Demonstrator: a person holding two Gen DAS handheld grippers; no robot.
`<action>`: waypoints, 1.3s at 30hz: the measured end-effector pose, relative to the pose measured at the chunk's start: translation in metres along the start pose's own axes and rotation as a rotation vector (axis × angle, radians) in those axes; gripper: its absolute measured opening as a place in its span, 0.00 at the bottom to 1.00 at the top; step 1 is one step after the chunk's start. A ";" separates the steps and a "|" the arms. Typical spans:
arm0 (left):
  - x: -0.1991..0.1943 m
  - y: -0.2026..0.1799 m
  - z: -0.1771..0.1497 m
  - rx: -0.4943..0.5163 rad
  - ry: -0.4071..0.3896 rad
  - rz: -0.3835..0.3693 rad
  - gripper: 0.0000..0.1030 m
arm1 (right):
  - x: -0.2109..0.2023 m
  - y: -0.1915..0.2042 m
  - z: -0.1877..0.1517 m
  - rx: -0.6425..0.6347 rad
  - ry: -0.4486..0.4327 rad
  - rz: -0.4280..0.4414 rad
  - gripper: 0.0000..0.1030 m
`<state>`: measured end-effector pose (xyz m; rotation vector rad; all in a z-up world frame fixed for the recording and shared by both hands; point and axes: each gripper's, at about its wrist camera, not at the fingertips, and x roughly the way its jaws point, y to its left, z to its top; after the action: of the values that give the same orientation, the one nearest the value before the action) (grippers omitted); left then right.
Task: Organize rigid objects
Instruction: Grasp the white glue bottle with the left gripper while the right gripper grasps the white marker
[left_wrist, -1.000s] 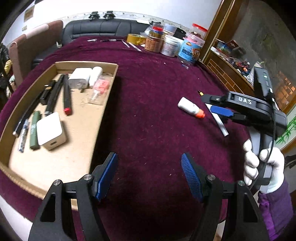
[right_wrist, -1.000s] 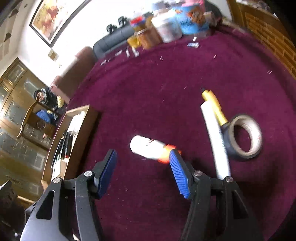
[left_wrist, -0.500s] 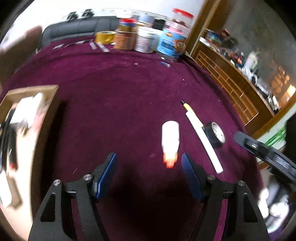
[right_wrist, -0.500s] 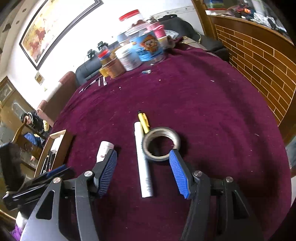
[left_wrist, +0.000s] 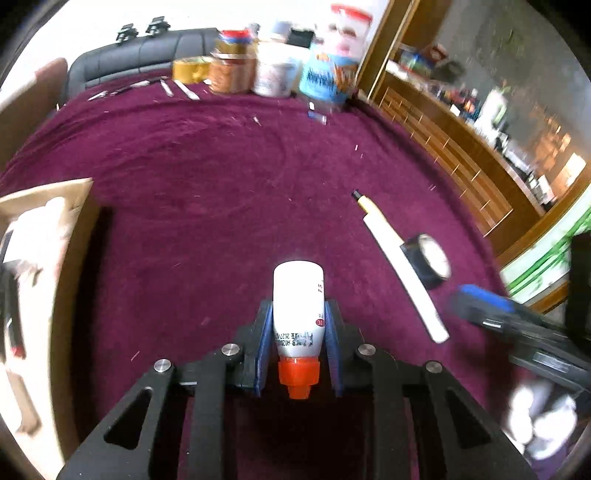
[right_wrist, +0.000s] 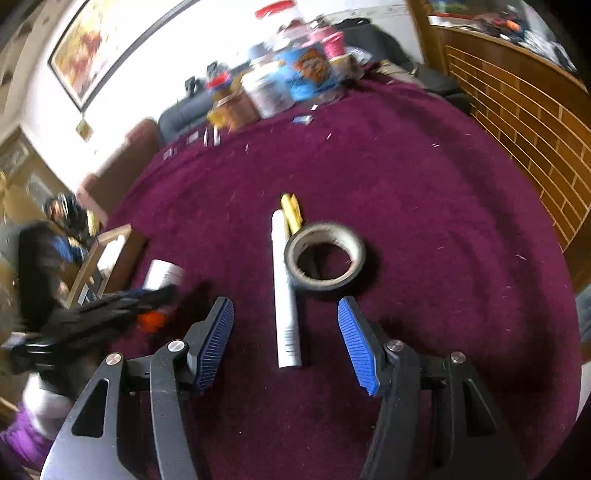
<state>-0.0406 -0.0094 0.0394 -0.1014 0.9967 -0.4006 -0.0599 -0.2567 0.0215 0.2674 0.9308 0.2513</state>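
1. Left wrist view: the left gripper (left_wrist: 297, 334), whose jaws had just been closing, was seen pinching the white bottle (left_wrist: 298, 306) across its smooth plastic body. The bottle's long axis was aligned with the fingers, its ribbed orange cap (left_wrist: 298, 373) turned toward the camera. The cardboard tray (left_wrist: 70, 236) lay to the left on the maroon velvet cloth (left_wrist: 207, 177).

2. Right wrist view: the right gripper (right_wrist: 286, 339) was held spread and empty. The white marker (right_wrist: 285, 295) lay lengthwise between its blue ribbed pads, nearer this hand. The tape roll (right_wrist: 325, 256) was seen touching the marker's right side, with a yellow pen (right_wrist: 291, 212) beyond it.
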 end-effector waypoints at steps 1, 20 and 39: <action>-0.011 0.004 -0.005 -0.010 -0.012 -0.010 0.21 | 0.007 0.004 0.000 -0.013 0.014 -0.022 0.57; -0.010 0.015 -0.055 0.045 -0.019 0.147 0.22 | 0.043 0.064 -0.008 -0.111 0.093 -0.196 0.26; 0.020 0.005 -0.046 0.085 -0.017 0.256 0.44 | 0.046 0.074 -0.021 -0.047 0.033 -0.216 0.19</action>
<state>-0.0676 -0.0073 -0.0026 0.0984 0.9602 -0.2066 -0.0580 -0.1694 -0.0002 0.1182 0.9772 0.0791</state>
